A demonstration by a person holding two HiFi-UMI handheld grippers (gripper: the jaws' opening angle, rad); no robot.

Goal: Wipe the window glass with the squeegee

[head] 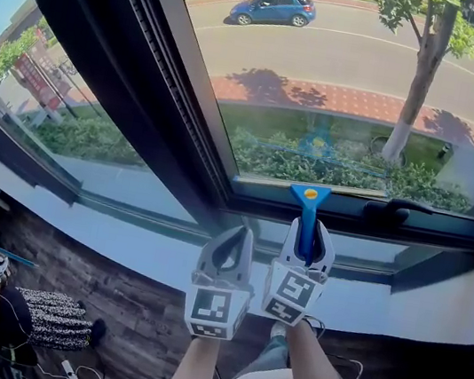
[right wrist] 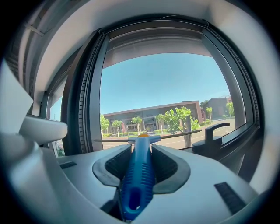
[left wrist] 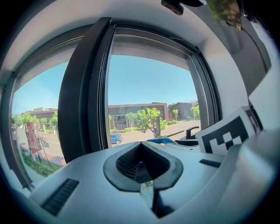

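Blue plastic-handled squeegee (head: pixel 308 218) clamped by handle in right gripper (head: pixel 306 233), jaws closed on both sides. Blade end up, at lower edge of window glass (head: pixel 344 85), just left of black window handle (head: pixel 395 211). Left gripper (head: pixel 229 248) beside it, jaws together, empty.

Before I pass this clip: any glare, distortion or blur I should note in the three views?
Head view: hard daylight outside, dim floor inside, and a faint reflection of the squeegee on the window glass. Left gripper view: fisheye bends the window frame, black corners. Right gripper view: same bending; the squeegee handle close up is sharp.
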